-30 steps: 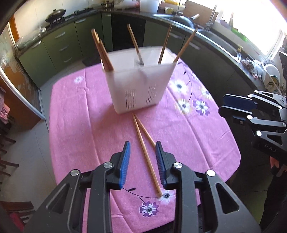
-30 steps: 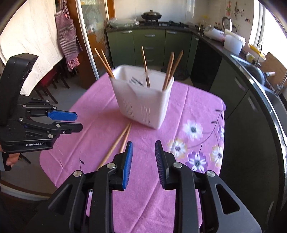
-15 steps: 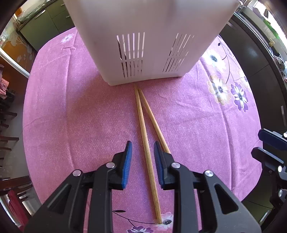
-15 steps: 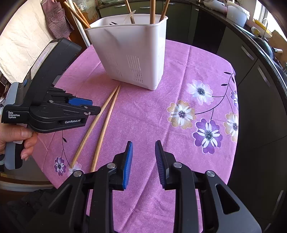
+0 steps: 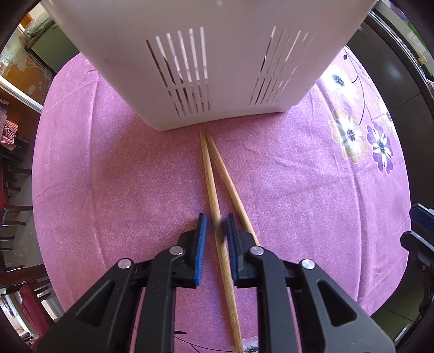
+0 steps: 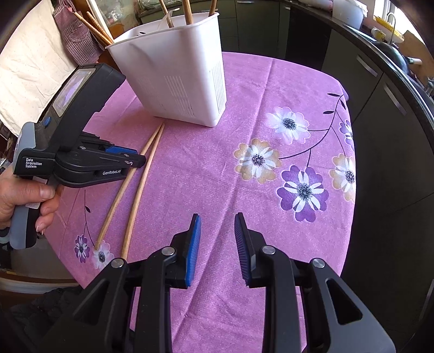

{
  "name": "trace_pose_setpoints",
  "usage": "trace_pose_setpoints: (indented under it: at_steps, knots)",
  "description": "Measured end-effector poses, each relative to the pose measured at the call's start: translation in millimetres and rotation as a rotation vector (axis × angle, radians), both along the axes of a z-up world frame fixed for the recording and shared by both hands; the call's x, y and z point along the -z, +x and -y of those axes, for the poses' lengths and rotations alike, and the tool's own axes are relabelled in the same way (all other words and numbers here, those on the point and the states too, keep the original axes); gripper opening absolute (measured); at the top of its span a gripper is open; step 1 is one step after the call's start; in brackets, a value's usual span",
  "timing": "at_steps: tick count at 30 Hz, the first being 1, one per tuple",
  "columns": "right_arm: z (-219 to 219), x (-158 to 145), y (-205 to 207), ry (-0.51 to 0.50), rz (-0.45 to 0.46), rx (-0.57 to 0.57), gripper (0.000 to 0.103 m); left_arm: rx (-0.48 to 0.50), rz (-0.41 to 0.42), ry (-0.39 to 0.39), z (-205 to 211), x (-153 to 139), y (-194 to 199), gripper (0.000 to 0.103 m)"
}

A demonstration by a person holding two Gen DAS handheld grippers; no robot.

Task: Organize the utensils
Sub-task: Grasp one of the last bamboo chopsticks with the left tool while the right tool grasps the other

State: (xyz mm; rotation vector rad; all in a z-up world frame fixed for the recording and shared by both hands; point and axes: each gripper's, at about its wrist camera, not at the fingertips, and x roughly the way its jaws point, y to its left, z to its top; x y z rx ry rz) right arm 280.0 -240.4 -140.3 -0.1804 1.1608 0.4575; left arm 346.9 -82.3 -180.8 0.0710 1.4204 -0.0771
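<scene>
Two wooden chopsticks lie side by side on the pink cloth, tips against the white slotted holder (image 5: 217, 68) (image 6: 173, 70). My left gripper (image 5: 216, 217) (image 6: 139, 163) points straight down over them. Its jaws are closing, and the pads sit tight against the sides of the longer left chopstick (image 5: 208, 168) (image 6: 114, 209). The other chopstick (image 5: 230, 184) (image 6: 138, 201) runs just outside the right finger. My right gripper (image 6: 217, 225) hovers open above the bare cloth with nothing between its pads. Several chopsticks (image 6: 187, 10) stand in the holder.
The round table under the flowered pink cloth (image 6: 271, 157) ends close behind the chopsticks' butt ends and at the right. Dark green kitchen cabinets (image 6: 379, 114) curve round the right side. A person's hand (image 6: 24, 201) grips the left gripper's handle.
The left gripper dropped down onto the two chopsticks and its jaws narrowed around the left one. The right gripper sank lower over the cloth, its gap unchanged.
</scene>
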Motion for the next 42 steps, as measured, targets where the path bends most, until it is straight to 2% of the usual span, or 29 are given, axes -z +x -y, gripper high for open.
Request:
trace_pose_setpoints:
  at_steps: [6, 10, 15, 19, 23, 34, 42]
  knots:
    - [0.8, -0.8, -0.2, -0.001, -0.002, 0.001, 0.026, 0.015, 0.001, -0.013, 4.5, 2.4, -2.0, 0.007]
    - [-4.2, -0.7, -1.8, -0.012, -0.006, -0.009, 0.026, 0.015, 0.034, -0.024, -1.7, -4.8, -10.6, 0.007]
    - [-17.6, -1.5, -1.4, -0.020, -0.008, -0.027, 0.027, 0.048, 0.176, 0.008, -7.4, -39.1, -32.4, 0.007]
    - [-37.7, 3.9, 3.9, -0.021, -0.038, -0.055, 0.027, 0.061, 0.297, 0.007, -14.3, -71.5, -55.0, 0.007]
    - [-63.2, 13.3, 13.0, -0.029, -0.076, -0.079, 0.027, 0.057, 0.367, -0.022, -30.0, -95.4, -76.3, 0.007]
    - [-119.9, 45.9, 56.5, -0.067, -0.169, -0.058, 0.027, 0.037, 0.490, -0.079, -70.7, -121.2, -115.9, 0.007]
    - [-144.7, 57.8, 75.6, -0.120, -0.175, -0.035, 0.027, 0.025, 0.542, -0.106, -90.6, -128.1, -132.0, 0.007]
